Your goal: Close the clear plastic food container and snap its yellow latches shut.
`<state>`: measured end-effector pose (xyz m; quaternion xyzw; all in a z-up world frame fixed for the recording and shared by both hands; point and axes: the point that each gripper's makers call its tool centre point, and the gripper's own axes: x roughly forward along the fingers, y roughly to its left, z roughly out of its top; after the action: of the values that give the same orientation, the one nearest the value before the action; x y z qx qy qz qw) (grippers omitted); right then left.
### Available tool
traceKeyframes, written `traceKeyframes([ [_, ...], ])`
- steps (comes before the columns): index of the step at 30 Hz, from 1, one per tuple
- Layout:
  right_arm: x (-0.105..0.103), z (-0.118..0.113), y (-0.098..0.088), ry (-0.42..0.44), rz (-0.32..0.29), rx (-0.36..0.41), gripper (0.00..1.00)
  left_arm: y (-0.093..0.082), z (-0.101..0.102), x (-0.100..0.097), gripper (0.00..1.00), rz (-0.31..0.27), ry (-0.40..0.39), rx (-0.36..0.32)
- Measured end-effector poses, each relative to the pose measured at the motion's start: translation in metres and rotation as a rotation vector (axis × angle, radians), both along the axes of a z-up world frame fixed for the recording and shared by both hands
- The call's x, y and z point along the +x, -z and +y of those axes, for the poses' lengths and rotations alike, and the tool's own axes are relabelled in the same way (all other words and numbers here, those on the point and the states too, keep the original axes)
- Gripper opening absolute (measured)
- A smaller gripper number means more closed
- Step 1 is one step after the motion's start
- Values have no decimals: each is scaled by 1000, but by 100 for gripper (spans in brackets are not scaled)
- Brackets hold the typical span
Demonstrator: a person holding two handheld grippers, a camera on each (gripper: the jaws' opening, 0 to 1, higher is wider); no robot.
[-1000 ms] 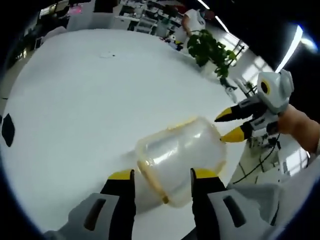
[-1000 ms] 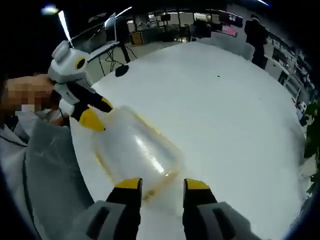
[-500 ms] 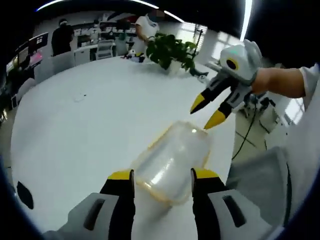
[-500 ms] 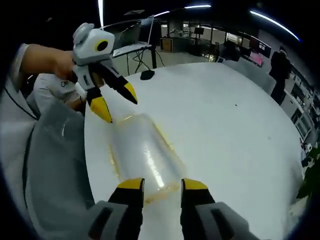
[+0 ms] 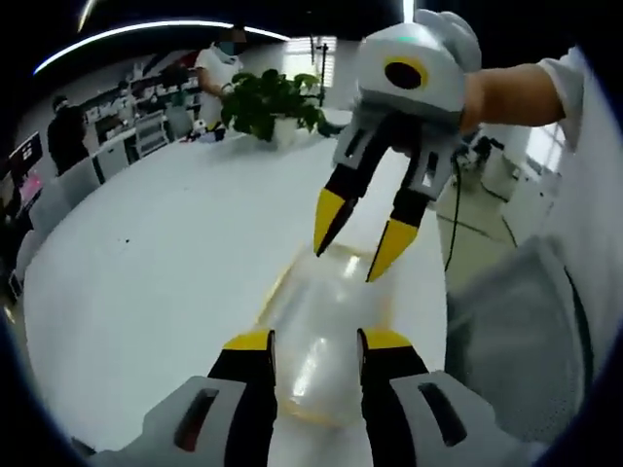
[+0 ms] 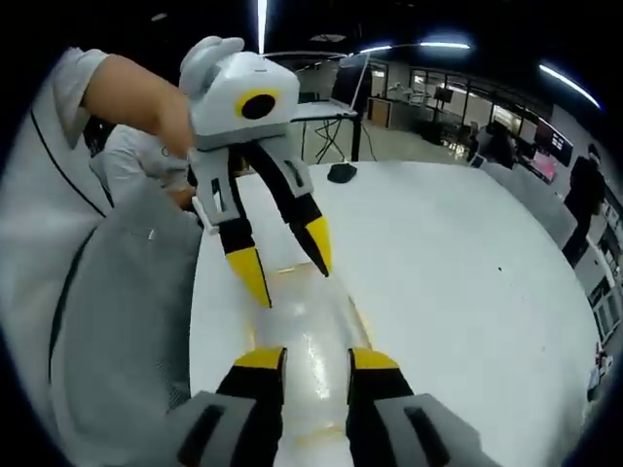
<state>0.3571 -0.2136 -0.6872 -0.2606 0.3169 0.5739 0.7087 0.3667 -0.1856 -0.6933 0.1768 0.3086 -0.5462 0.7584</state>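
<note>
Lying on a white round desk [image 5: 146,292] in an open office: clear plastic food container [image 5: 326,331], near the desk's edge by the person.

Left gripper view: left hand-held gripper [image 5: 313,342] reaching over the container, jaws apart on either side of it, contact impossible to confirm. Right hand-held gripper [image 5: 358,243] coming in from above, held by a bare forearm, yellow-tipped jaws spread and pointing down at the container's far end. Standing beyond the desk: potted plant [image 5: 268,102], with people at workstations behind.

Right gripper view: right hand-held gripper [image 6: 313,362] straddling the container [image 6: 307,341], jaws apart. Left hand-held gripper [image 6: 289,263] facing it, jaws parted over the far end. Resting further along the desk [image 6: 458,282]: dark round object [image 6: 342,173].

Appearing only as faint yellow edging: latches, state impossible to judge. Blurring into glare: container lid seam.
</note>
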Motion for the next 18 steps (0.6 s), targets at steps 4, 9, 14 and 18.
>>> traceKeyframes([
  [4,2,7,3,-5,2,5,19,2,-8,0,25,-24,28,5],
  [9,10,7,11,-7,-19,-43,18,7,-16,2,25,-34,40,8],
  [14,12,10,14,-19,-4,-39,18,17,-22,-5,26,-51,96,38],
  [18,15,9,20,-19,3,-67,21,18,-28,-19,26,-57,155,46],
])
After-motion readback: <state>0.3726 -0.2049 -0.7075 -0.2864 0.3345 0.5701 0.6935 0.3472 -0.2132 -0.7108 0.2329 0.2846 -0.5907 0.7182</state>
